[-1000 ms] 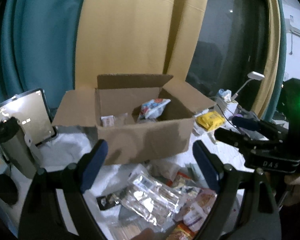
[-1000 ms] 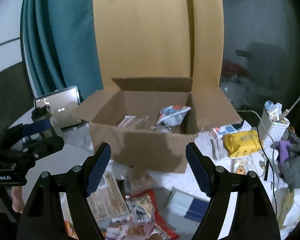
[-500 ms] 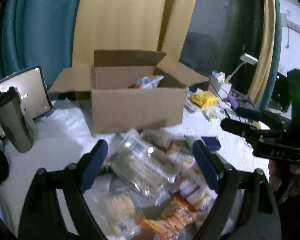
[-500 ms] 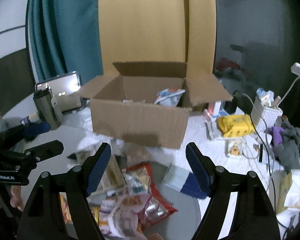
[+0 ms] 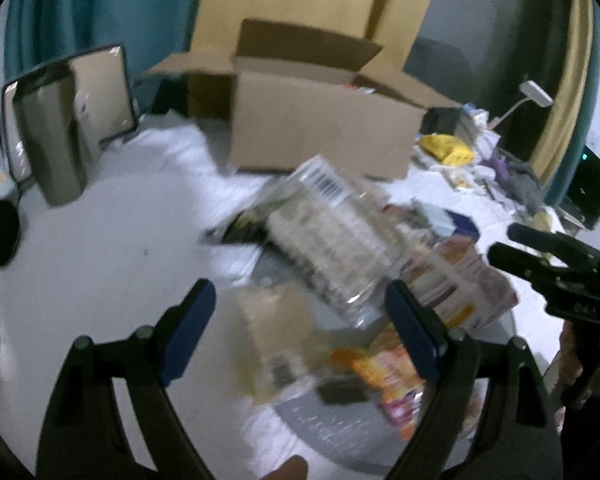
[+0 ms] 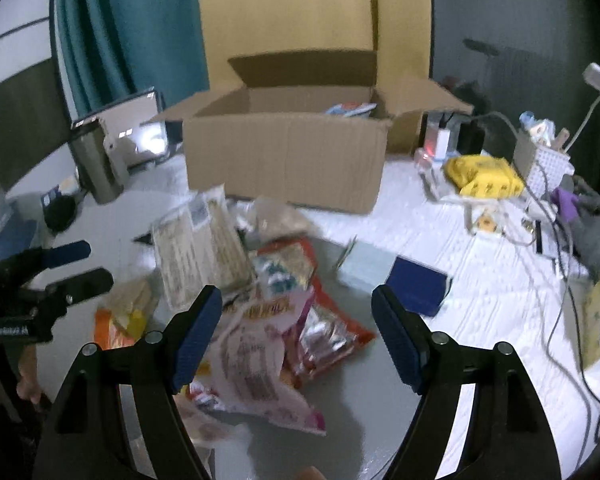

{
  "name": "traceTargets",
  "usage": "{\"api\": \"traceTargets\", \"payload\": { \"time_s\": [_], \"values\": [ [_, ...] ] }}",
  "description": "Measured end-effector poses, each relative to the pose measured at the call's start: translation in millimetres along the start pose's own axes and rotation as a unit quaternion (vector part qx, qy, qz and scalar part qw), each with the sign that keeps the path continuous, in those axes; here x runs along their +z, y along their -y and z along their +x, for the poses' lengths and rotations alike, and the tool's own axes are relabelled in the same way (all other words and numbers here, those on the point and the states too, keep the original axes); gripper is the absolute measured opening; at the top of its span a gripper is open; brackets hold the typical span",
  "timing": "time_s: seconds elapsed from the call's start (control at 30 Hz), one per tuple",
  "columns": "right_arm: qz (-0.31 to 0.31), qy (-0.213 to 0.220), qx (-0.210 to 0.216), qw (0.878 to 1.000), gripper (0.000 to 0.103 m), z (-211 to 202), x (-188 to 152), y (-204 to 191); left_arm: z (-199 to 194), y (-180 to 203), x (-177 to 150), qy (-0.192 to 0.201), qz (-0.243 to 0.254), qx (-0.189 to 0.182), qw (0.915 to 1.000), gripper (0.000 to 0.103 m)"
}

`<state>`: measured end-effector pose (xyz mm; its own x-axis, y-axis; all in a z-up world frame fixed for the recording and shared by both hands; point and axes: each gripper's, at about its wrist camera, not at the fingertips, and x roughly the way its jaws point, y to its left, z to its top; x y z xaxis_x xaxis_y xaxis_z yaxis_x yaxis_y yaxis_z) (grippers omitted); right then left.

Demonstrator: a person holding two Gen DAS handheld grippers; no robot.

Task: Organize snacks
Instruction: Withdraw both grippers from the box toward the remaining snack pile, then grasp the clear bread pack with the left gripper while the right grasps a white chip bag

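An open cardboard box point(image 5: 324, 136) point(image 6: 288, 156) stands at the back of the white table, with a snack packet point(image 6: 350, 109) showing inside. In front of it lies a heap of snacks: a clear plastic tray pack point(image 5: 332, 232), a pale cracker bag point(image 6: 200, 240), red and orange packets point(image 6: 316, 320) and a white and pink bag point(image 6: 256, 376). My left gripper point(image 5: 300, 332) hangs open over the clear pack and a beige packet point(image 5: 276, 332), holding nothing. My right gripper point(image 6: 296, 332) hangs open above the red and white bags, also holding nothing.
A steel tumbler point(image 5: 48, 140) and a tablet point(image 5: 100, 88) stand at the left. A yellow pack point(image 6: 484, 176), a white basket point(image 6: 544, 160), cables and a desk lamp point(image 5: 534, 94) crowd the right side. A flat blue and pale box point(image 6: 396, 276) lies right of the heap.
Both grippers have sunk toward the table and tipped downward. The snack heap now fills the lower view and the box has shifted up and away. Jaws stayed as wide as before.
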<state>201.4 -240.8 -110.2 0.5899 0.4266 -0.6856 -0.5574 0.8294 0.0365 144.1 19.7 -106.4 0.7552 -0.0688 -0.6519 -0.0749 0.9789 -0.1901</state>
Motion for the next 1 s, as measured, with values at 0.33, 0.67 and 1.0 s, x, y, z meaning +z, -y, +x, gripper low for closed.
{"api": "traceTargets", "payload": {
  "time_s": [0.33, 0.67, 1.0],
  "values": [
    [0.004, -0.036, 0.023, 0.999, 0.080, 20.5, -20.2, -9.6, 25.2, -12.3, -13.5, -0.042, -0.017, 0.012, 0.9989, 0.088],
    [0.002, -0.061, 0.041, 0.997, 0.080, 39.0, -25.6, -12.0, 46.7, -13.6, -18.2, -0.074, -0.020, 0.002, 0.9971, 0.087],
    [-0.010, -0.054, 0.061, 0.997, 0.058, 33.8, -20.3, -12.5, 41.7, -12.6, -17.2, -0.068, 0.001, -0.006, 0.9977, 0.058]
  ]
}}
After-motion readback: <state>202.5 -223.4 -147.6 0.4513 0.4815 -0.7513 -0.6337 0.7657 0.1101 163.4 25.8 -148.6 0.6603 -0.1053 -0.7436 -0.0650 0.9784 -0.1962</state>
